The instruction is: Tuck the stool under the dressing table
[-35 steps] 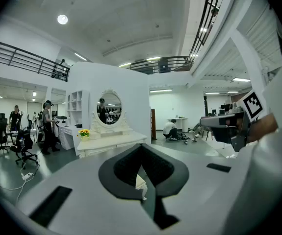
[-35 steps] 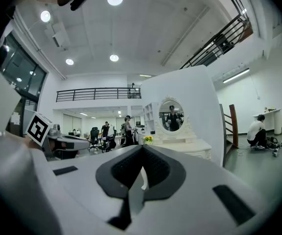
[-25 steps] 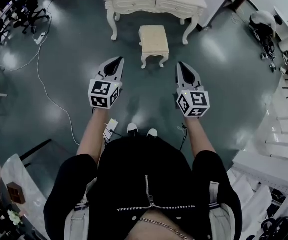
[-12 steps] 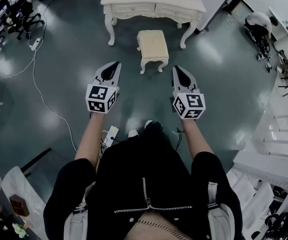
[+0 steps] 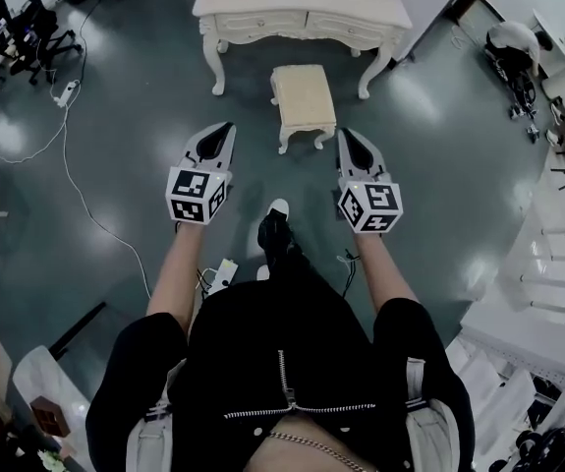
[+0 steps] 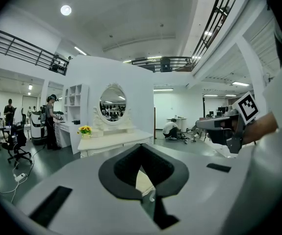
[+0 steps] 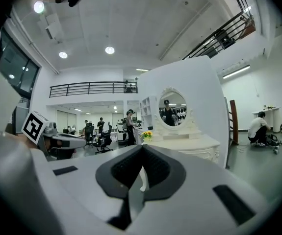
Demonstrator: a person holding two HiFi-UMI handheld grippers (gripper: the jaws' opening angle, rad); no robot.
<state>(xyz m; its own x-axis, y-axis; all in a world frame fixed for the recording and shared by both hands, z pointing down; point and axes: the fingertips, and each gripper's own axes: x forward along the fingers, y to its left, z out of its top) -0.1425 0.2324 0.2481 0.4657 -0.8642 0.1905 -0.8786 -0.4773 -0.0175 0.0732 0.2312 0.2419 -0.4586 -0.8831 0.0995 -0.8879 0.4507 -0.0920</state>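
The stool (image 5: 305, 96) stands ahead, midway between the left gripper (image 5: 223, 129) and right gripper (image 5: 347, 136). Its long axis points at the dressing table (image 5: 302, 3). Both grippers are clenched, empty.

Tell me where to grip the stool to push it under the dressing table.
Grip the stool by its seat rim at the near end, coming from the person's side. It stands upright before the dressing table, facing its leg gap, so a push likely goes straight in.
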